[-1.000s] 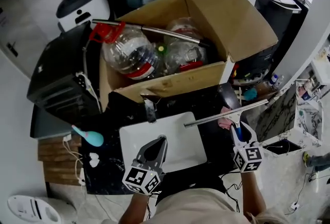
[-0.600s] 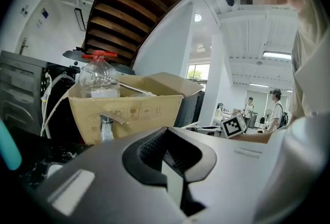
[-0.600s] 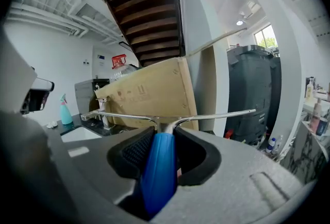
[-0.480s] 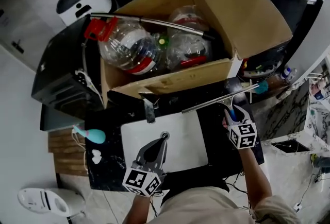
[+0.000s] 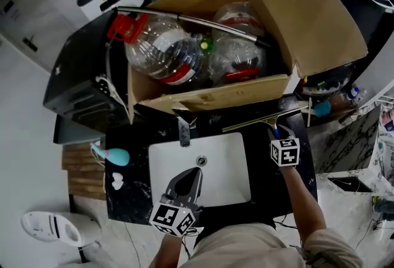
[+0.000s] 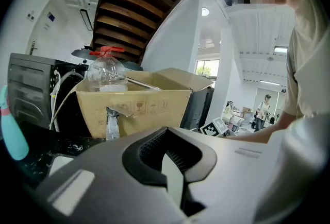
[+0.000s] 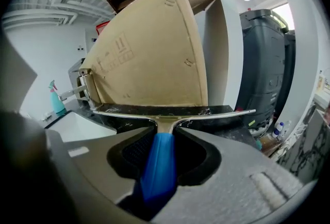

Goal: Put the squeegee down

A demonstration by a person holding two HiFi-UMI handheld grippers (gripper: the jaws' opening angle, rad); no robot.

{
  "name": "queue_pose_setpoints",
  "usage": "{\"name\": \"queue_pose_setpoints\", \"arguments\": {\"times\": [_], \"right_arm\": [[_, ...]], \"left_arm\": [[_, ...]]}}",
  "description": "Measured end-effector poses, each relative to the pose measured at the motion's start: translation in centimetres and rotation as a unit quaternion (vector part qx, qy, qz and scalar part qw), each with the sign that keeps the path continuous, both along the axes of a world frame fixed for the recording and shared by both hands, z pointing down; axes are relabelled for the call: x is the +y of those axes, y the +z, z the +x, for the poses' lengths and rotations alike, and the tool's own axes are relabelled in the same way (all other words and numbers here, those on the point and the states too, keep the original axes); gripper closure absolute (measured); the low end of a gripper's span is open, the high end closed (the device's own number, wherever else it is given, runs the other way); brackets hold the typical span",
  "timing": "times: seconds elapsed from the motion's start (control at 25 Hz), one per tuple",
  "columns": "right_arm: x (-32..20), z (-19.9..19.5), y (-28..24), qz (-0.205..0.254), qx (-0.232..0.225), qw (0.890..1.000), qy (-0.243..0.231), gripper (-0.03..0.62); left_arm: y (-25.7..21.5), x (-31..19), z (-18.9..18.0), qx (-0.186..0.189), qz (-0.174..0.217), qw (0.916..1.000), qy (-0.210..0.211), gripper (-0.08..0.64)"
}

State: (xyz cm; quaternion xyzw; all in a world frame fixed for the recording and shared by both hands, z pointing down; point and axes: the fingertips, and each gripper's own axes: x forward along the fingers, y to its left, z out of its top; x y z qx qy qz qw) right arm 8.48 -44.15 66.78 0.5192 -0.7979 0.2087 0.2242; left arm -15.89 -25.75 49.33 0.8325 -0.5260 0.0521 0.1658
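The squeegee (image 5: 265, 119) has a long metal blade and a blue handle (image 7: 159, 164). My right gripper (image 5: 278, 132) is shut on that handle, right of the sink. The blade (image 7: 170, 113) lies crosswise just in front of the cardboard box (image 5: 215, 99), low over the black countertop (image 5: 268, 165); whether it touches the counter I cannot tell. My left gripper (image 5: 196, 172) hovers over the front part of the white sink (image 5: 221, 165), jaws shut with nothing in them. Its tips (image 6: 166, 133) point toward the faucet (image 6: 112, 120).
The open box holds big plastic bottles (image 5: 161, 54) and a metal rod. A faucet (image 5: 184, 131) stands behind the sink. A teal spray bottle (image 5: 114, 156) lies at the counter's left. A black appliance (image 5: 80, 88) stands left of the box; the counter drops off at the right.
My right gripper has carried the squeegee away from the counter's right edge, toward the box and lower. My left gripper has barely shifted over the sink.
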Motion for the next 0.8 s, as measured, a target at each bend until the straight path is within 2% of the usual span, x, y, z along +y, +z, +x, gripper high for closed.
{"name": "queue_pose_setpoints", "arguments": {"times": [0.16,0.52,0.68,0.8], "right_arm": [[-0.2,-0.2,1.3,-0.019,0.003,1.0,0.003,0.462],[-0.3,-0.5,2.2,-0.023,0.03,0.999,-0.003,0.459],[0.1,-0.5,1.6,-0.018,0.035,0.999,-0.004,0.404],[0.8,-0.4,0.1,0.0,0.039,0.999,-0.003,0.4]], "left_arm": [[-0.2,-0.4,-0.2,0.002,0.002,1.0,-0.003,0.545],[-0.1,-0.6,-0.6,0.002,0.003,1.0,0.001,0.545],[-0.4,-0.3,-0.6,0.004,0.009,0.9999,0.006,0.545],[-0.5,-0.3,-0.9,0.005,0.016,0.9998,0.008,0.545]]}}
